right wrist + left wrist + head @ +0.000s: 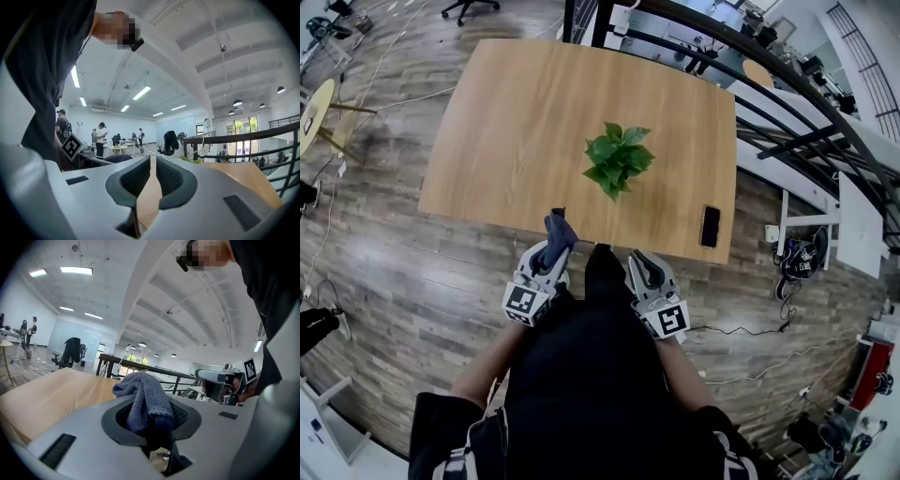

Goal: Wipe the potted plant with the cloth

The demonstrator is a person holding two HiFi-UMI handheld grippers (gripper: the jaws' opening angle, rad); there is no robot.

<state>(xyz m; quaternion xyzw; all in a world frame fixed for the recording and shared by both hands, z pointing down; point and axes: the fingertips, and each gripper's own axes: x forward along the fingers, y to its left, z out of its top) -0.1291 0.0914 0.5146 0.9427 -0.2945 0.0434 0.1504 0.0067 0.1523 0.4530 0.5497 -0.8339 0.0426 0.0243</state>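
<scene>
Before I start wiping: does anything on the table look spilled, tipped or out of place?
Nothing stands out. The plant sits centred on the table with no soil or water around it, a dark phone lies flat near its front right edge, the cloth is bunched in the left tongs, and the right tongs are shut, empty.

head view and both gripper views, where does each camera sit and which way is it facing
Head view: on the person's head, facing steeply down at the table and potted plant; shows torso, forearms, left gripper, right gripper.
Left gripper view: on the left gripper, facing across the table; its jaws shut on the cloth, dark clothing at right.
Right gripper view: on the right gripper, facing across the table; jaws shut, empty, torso at left.
Shared: each gripper view catches the other gripper.
</scene>
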